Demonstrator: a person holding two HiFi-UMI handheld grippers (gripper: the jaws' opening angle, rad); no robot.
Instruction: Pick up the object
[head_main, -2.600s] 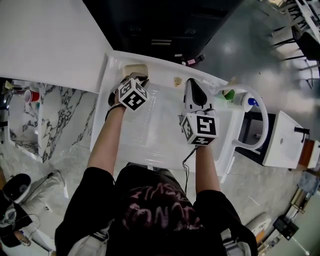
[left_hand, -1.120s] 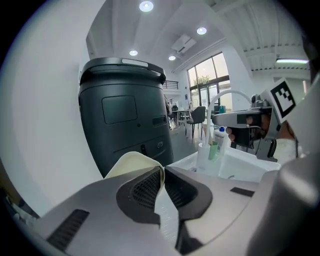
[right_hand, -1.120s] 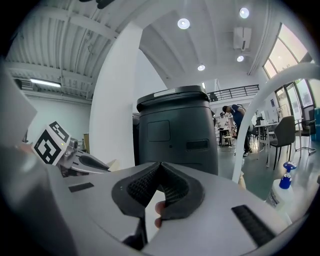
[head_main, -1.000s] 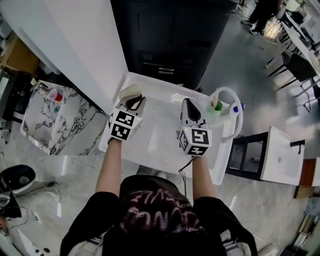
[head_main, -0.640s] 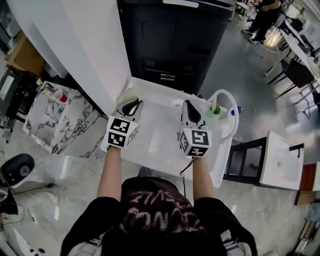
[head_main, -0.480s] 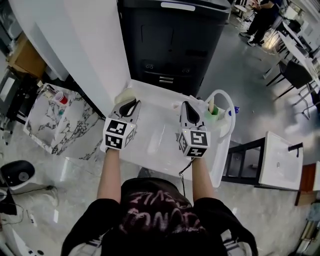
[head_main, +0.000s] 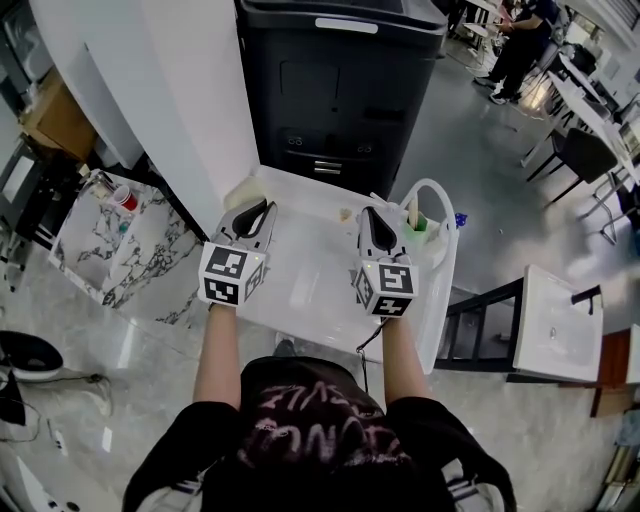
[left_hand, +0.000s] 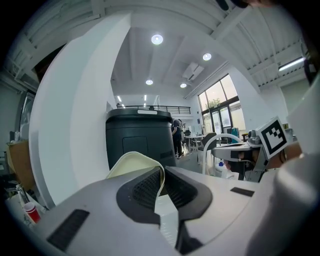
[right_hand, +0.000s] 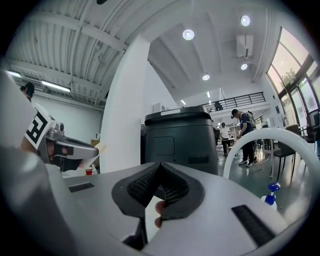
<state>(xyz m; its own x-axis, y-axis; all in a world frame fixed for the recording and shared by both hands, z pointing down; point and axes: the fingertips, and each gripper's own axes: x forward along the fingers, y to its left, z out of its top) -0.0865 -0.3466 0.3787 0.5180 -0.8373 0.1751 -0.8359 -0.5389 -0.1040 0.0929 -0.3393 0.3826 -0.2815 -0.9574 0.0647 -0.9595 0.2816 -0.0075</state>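
Note:
My left gripper (head_main: 264, 208) is shut on a thin cream-coloured curved piece (head_main: 240, 192), held over the back left corner of the white table (head_main: 310, 265). In the left gripper view the cream piece (left_hand: 134, 162) bends up and to the left out of the left gripper (left_hand: 161, 181), its edge pinched between the dark ribbed pads. My right gripper (head_main: 371, 212) hangs over the table's right half. Its pads meet in the right gripper view, and the right gripper (right_hand: 160, 172) holds nothing. A small pinkish thing (right_hand: 159, 211) shows below the jaws; I cannot tell what it is.
A tall black bin (head_main: 340, 90) stands behind the table, with a white wall (head_main: 190, 90) to its left. A white looped tube (head_main: 432, 195), a green cup (head_main: 419, 222) and a blue-capped bottle (right_hand: 270, 192) sit at the right end. People stand far off.
The table has shrunk in the head view and now lies further below. Both grippers stay side by side. The left one has kept its hold on the cream piece throughout.

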